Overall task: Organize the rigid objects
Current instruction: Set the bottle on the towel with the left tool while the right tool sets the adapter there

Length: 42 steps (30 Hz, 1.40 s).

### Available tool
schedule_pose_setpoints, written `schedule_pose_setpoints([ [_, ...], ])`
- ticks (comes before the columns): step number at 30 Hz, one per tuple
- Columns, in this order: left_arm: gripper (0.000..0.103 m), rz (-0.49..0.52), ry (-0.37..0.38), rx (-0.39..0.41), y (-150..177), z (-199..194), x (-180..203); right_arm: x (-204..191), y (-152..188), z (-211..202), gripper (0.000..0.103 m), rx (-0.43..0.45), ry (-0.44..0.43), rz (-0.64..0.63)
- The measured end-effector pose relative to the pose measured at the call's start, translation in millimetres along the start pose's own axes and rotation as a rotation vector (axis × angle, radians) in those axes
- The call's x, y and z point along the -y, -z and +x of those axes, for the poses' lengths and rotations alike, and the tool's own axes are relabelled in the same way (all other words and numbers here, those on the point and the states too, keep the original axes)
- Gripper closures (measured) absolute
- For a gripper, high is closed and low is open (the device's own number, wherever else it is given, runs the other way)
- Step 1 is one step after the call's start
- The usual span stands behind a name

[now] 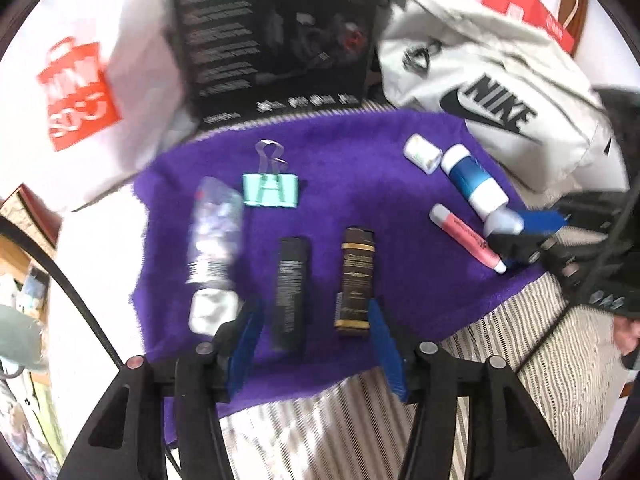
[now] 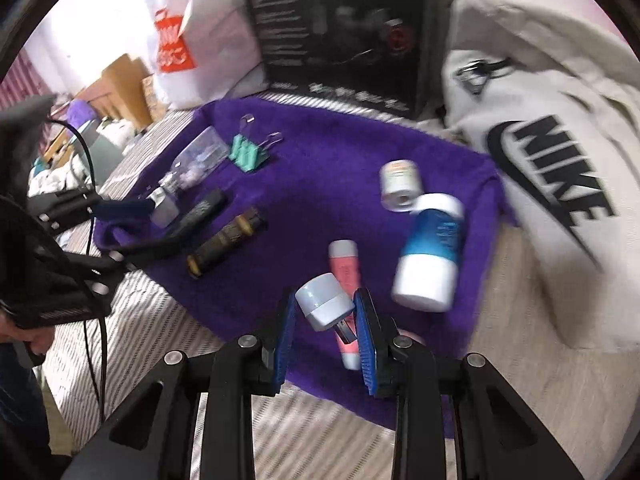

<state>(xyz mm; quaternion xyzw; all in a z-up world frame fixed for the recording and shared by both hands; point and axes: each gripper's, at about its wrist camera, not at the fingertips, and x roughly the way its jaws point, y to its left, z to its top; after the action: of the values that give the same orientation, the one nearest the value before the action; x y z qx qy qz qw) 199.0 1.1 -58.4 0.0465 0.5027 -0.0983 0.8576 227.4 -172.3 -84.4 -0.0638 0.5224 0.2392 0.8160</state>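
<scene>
A small pale grey plug adapter (image 2: 323, 307), rounded at its wide end with a dark metal prong at the narrow end, sits tilted between the blue pads (image 2: 365, 332) of the right gripper (image 2: 325, 320), which grips it just above the near edge of the purple towel (image 2: 320, 160); under it lies a pink lip-balm tube (image 2: 345, 266) with a pale cap; just beside that, a blue-and-white bottle (image 2: 430, 252) and a small white roll (image 2: 400, 186); further left on the towel lie a brown-and-gold tube (image 1: 355, 280), a black tube (image 1: 291, 288), a clear plastic packet (image 1: 216, 220), a small white case (image 1: 212, 312) and a mint green binder clip (image 1: 271, 190) with silver handles; the left gripper (image 1: 316, 336) hovers with its fingers spread wide, empty, either side of the black and brown tubes; behind the towel stand a black printed box (image 1: 276, 32), a white shopping bag (image 1: 84, 92) with an orange logo and a cream Nike bag (image 1: 492, 96), all on striped fabric (image 1: 520, 360)
</scene>
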Motion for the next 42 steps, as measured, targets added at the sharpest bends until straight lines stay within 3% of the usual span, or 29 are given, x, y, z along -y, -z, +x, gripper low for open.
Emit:
schedule_pose_setpoints([
  [7, 0.044, -0.052, 0.006, 0.046, 5.0, -20.1, -18.6, -12.9, 4.0, 32.3, 0.074, -0.063, 0.012, 0.007],
  [21, 0.043, -0.088, 0.038, 0.029, 23.7, -22.8, -25.2, -19.8, 2.2, 34.6, 0.074, -0.069, 0.056, -0.007],
  [35, 0.034, -0.1, 0.029, -0.004, 31.2, -13.8, -23.8, -18.0, -1.4, 35.4, 0.073, -0.098, 0.05, -0.006],
  [42, 0.028, -0.119, 0.009, -0.015, 40.4, -16.8, -22.4, -6.6, 1.8, 20.4, 0.054, -0.111, 0.065, 0.076],
])
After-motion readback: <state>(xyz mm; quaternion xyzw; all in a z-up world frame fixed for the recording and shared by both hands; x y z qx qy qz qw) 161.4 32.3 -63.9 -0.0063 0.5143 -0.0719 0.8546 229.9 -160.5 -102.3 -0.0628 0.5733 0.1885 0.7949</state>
